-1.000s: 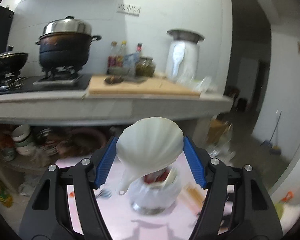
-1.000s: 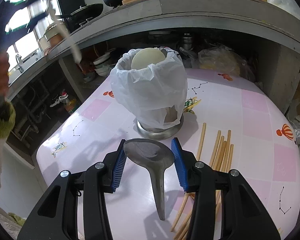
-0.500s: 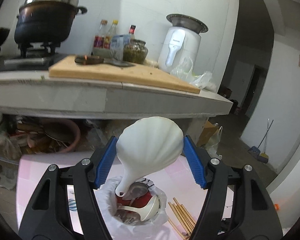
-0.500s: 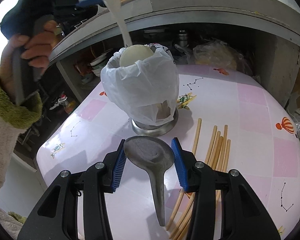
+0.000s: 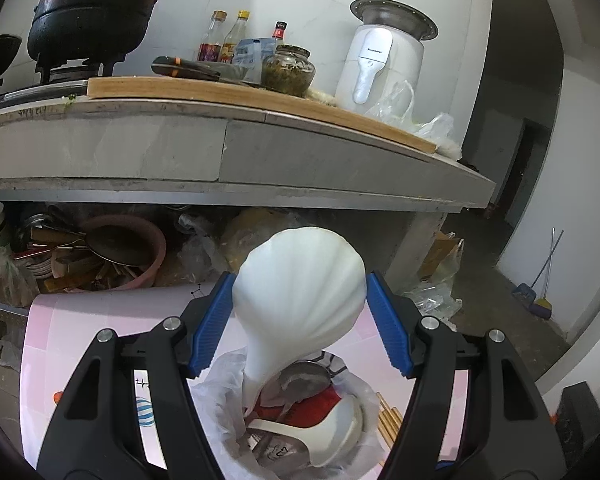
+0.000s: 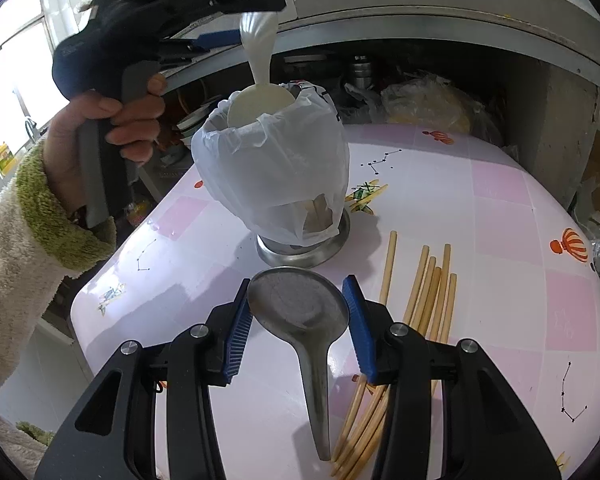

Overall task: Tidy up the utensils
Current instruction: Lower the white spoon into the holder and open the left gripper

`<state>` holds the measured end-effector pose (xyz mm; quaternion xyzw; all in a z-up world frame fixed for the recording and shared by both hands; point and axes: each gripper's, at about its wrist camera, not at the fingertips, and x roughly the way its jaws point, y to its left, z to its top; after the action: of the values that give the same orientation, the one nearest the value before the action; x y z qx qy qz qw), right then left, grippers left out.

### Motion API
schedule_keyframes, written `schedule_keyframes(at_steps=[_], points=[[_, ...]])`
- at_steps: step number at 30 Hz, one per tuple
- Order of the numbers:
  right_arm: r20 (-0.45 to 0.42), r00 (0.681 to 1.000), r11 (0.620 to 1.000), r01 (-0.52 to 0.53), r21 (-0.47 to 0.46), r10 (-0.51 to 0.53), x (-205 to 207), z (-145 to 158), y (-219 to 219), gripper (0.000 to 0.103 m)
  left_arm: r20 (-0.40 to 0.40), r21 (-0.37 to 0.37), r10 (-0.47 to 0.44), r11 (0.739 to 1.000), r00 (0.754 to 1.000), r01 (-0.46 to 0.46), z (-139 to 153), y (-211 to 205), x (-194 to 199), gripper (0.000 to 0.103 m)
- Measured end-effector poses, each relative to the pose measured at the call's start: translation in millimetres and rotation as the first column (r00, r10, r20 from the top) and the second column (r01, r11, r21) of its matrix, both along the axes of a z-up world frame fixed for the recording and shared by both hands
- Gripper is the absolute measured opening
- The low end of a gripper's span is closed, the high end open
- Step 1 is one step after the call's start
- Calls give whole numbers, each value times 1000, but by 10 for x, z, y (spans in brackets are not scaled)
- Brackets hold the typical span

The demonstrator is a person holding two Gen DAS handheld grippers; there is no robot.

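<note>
My left gripper (image 5: 300, 280) is shut on the shell-shaped bowl of a white spoon (image 5: 296, 320). The spoon's handle hangs down into the mouth of the bag-lined holder (image 5: 224, 388). Inside lie another white spoon (image 5: 336, 432) and a metal spoon (image 5: 304, 376). In the right wrist view the left gripper (image 6: 256, 20) hangs above the holder (image 6: 272, 168) with the white spoon (image 6: 260, 36) upright. My right gripper (image 6: 298, 288) is shut on the bowl of a metal spoon (image 6: 300, 316), just in front of the holder's steel base.
Several bamboo chopsticks (image 6: 432, 296) lie on the pink table (image 6: 500, 208) to the right of the holder. A concrete counter (image 5: 300, 160) overhangs behind, with dishes and a basin (image 5: 112, 256) on the shelf below. A person's hand (image 6: 112, 128) grips the left handle.
The left gripper has come forward and down with the white spoon, so its handle now dips into the holder. The right gripper and metal spoon stayed put.
</note>
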<state>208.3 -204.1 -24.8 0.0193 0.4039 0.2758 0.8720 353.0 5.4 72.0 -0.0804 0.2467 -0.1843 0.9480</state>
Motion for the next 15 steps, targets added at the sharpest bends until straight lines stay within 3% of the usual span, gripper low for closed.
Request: schedule_keyframes(at_steps=[15], points=[[0,1000,1000,6,-3,-6,-1,4,-21,44,-57,55,-7,998,998,10,-271,-18,-40,67]])
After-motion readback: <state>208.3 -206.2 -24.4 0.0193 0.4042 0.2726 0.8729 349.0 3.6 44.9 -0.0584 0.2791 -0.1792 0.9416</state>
